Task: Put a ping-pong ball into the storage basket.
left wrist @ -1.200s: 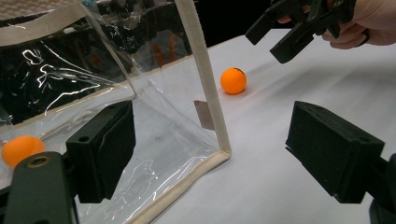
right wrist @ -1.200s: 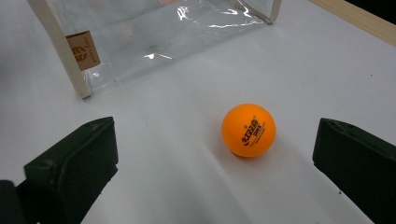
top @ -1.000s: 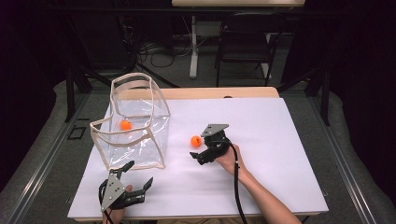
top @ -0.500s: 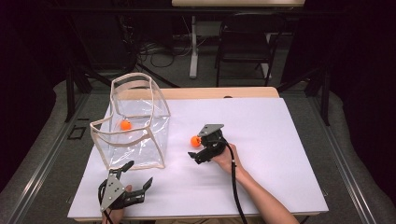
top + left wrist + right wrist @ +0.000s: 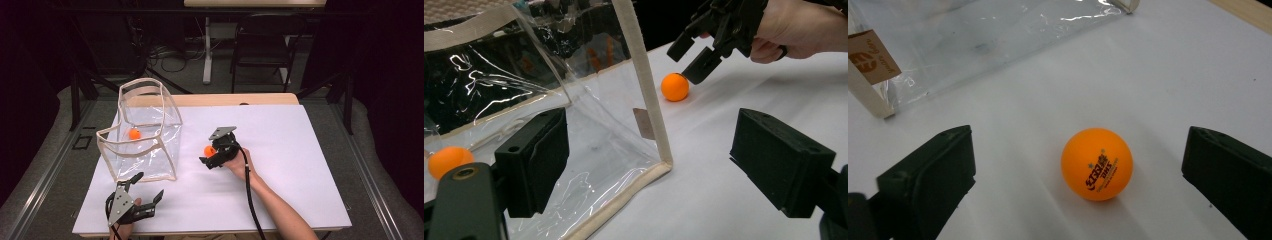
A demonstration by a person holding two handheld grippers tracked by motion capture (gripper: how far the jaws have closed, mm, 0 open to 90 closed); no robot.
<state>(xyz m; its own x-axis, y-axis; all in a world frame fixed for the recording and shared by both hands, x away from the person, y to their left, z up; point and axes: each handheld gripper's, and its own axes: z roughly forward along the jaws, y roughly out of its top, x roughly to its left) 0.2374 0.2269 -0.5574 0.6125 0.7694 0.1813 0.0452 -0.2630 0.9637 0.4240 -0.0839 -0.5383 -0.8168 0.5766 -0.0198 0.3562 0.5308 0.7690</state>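
One orange ball (image 5: 1097, 163) lies between the wide-open, empty right gripper (image 5: 1083, 185) jaws; probably light, smooth and rolling easily, so close gently across its middle.

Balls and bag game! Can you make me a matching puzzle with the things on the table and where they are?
Things:
1. Ball
2. Other ball
3. Left gripper
4. Bag

Places or states:
A. Open, near the table's front edge
B. Clear, standing on the white table
C. Inside the bag
D. On the table between the right gripper's open jaws

Pairs: 1-C, 2-D, 3-A, 4-B
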